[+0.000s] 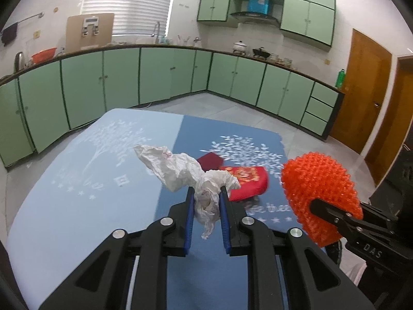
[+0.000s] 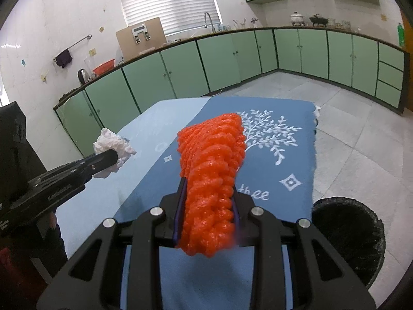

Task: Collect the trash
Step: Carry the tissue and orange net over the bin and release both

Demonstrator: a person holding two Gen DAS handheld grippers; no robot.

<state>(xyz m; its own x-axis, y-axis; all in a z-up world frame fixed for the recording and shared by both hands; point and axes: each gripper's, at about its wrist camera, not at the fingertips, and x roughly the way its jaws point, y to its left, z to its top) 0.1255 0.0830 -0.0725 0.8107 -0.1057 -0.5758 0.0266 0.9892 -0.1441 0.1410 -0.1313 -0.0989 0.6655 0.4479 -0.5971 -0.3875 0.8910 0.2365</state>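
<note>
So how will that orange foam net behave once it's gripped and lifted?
Probably squashy: the orange foam net bulges around the right hand-held gripper. Likely light, since it stands out past the grip without drooping. Its knobbly mesh should resist slipping.

The red packet (image 1: 247,183) is partly hidden behind the white paper (image 1: 180,168). The black bin (image 2: 348,237) is partly hidden behind the right claw (image 2: 209,188).

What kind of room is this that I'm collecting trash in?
A home kitchen, most likely. Green cabinets run under a long countertop along two walls, a sink faucet stands below the window, and a range hood hangs between the upper cabinets, with pots on the counter.
</note>
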